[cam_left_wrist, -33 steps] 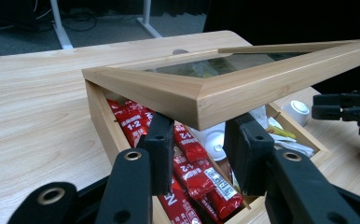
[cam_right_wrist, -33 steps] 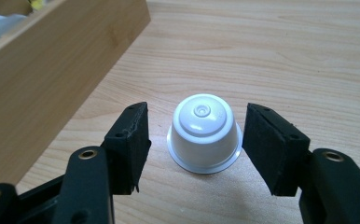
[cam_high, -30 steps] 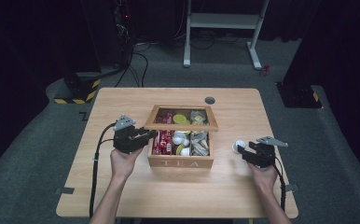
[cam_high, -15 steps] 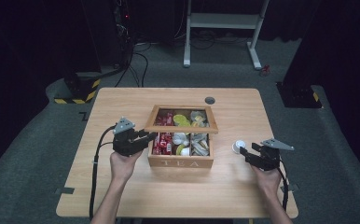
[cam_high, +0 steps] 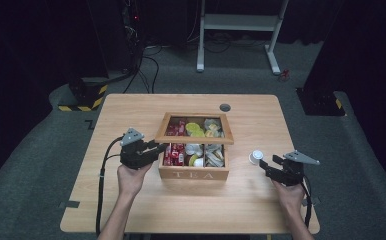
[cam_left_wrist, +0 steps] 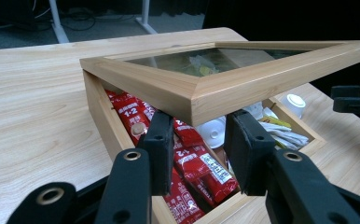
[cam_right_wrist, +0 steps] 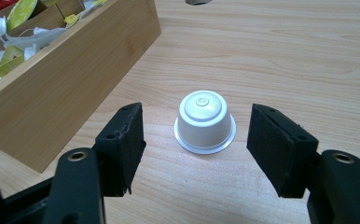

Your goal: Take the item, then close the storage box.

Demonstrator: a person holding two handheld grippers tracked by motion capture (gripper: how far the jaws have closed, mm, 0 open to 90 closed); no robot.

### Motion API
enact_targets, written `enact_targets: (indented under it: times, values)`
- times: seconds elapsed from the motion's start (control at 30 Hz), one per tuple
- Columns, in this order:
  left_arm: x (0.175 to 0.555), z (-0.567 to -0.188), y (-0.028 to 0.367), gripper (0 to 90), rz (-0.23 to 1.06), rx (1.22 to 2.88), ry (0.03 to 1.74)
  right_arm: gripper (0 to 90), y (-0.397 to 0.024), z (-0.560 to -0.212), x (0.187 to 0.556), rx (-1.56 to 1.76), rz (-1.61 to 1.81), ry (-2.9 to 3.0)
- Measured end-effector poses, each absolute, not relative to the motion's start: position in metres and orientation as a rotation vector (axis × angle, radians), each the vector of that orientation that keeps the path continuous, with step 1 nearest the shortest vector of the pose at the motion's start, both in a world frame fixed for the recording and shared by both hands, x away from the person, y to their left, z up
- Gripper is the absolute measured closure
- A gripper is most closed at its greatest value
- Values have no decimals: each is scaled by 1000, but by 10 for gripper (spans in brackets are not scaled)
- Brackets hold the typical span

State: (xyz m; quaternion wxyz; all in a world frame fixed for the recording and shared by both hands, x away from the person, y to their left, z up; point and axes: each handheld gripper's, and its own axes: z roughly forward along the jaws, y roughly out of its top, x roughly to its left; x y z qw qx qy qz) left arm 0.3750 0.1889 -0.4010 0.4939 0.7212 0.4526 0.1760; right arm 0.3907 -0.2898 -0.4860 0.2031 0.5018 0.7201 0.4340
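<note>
Lid held raised by left gripper, clamped on its front edge. Capsule set upside down on surface right of box, near right edge. Right gripper open around it, untouching; jaws just widened, drawn slightly back from the earlier frame. Next capsule still to fetch.

**Right gripper let go of the capsule**

The right gripper drew back from the white capsule toward the table's near right edge. Its jaws had just been opening, and the capsule stood upside down on the table between them, untouched by either pad.
</note>
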Motion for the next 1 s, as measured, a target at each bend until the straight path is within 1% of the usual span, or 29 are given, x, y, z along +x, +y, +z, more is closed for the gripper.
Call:
enact_targets:
  times: [1.0]
  values:
    - [368,-409,191,628,412,1732,1105,363,-309,-492,373,1419,1187,1983]
